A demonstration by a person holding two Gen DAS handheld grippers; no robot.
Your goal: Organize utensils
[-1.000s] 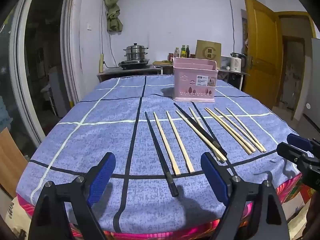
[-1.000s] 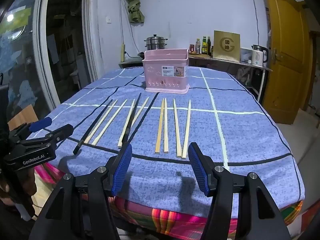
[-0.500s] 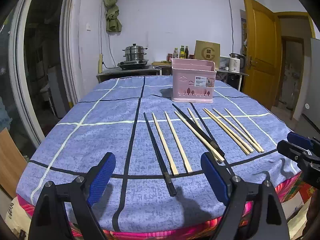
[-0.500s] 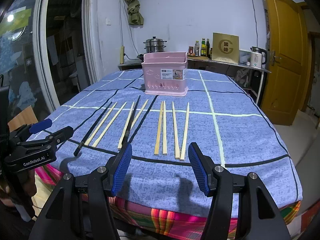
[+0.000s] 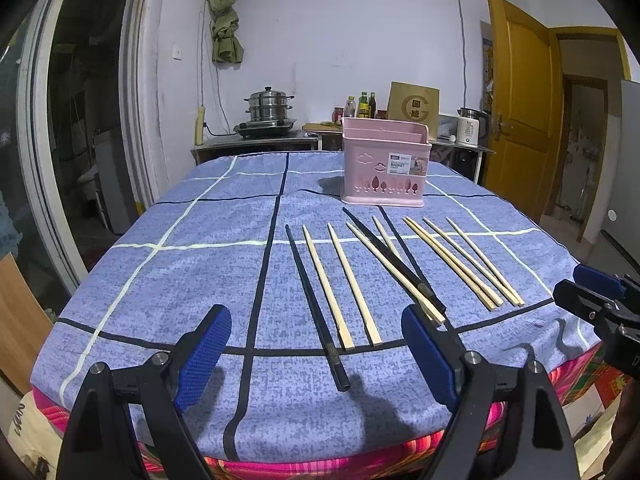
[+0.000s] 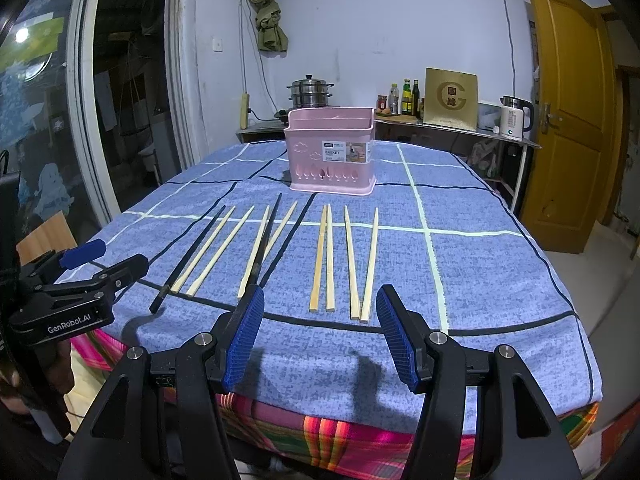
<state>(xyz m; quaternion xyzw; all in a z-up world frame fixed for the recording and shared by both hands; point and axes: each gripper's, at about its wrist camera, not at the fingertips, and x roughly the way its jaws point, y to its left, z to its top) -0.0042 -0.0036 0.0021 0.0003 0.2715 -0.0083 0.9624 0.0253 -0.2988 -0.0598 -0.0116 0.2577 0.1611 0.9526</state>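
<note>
So there's a big table covered in a blue checked tablecloth, and both grippers hang at its near edge, holding nothing. Straight ahead of them, well past the fingertips, stands the pink utensil basket, upright with a label on its front; from the right wrist view it's dead centre and its compartments look empty from here. Between the basket and the grippers, chopsticks lie in a loose row pointing away from the cameras. The left gripper has its blue pads spread wide, and a black chopstick runs right up between them, with two bamboo chopsticks just to its right. Further right, another black chopstick crosses over a couple of bamboo ones. The right gripper is spread wide too, and four bamboo chopsticks lie just in front of its gap, tips nearly at the pads.
</note>
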